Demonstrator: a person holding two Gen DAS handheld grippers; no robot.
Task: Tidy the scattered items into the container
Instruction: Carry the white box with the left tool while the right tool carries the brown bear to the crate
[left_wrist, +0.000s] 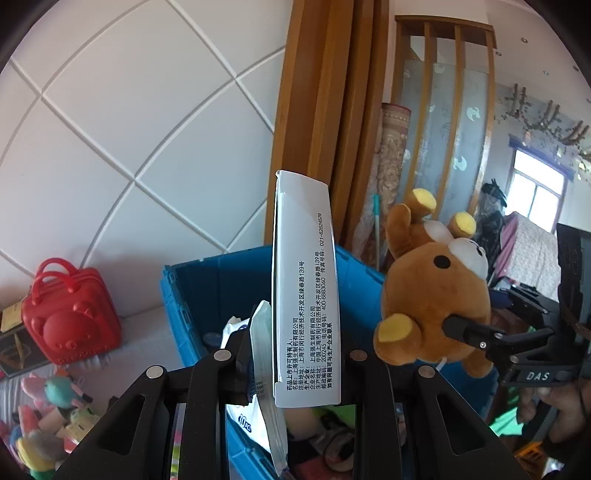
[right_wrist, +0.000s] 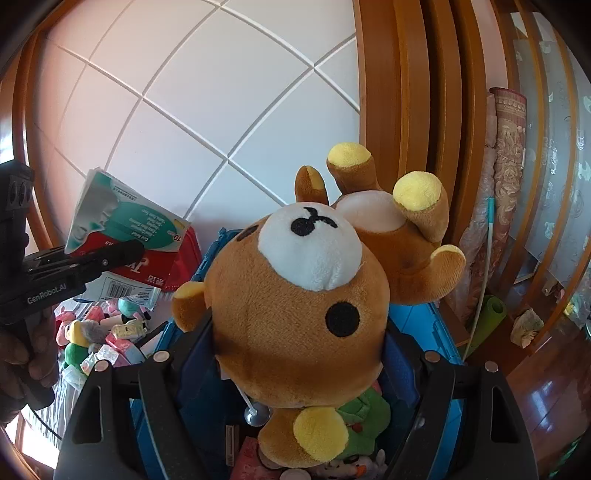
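The blue plastic crate (left_wrist: 192, 295) is already holding several things: a white wipes pack marked "10 pcs", a green plush, other small toys. Above its open top, the left gripper (left_wrist: 295, 354) is pinching a flat white cardboard medicine box (left_wrist: 304, 295) and a clear sachet between nearly closed jaws; its side carries Chinese print and the number 400-8883060. Just right of it, over the crate's far corner, the right gripper (right_wrist: 299, 354) is clamping a brown plush bear (right_wrist: 295, 306) with yellow paws, jaws spread wide around the head. The tools read "GenRobot.AI" and "DAS". Left of the crate, a heap of small soft toys (left_wrist: 51, 424) and a red bear-faced case (left_wrist: 70, 314) are waiting, so the tidying looks partway done.
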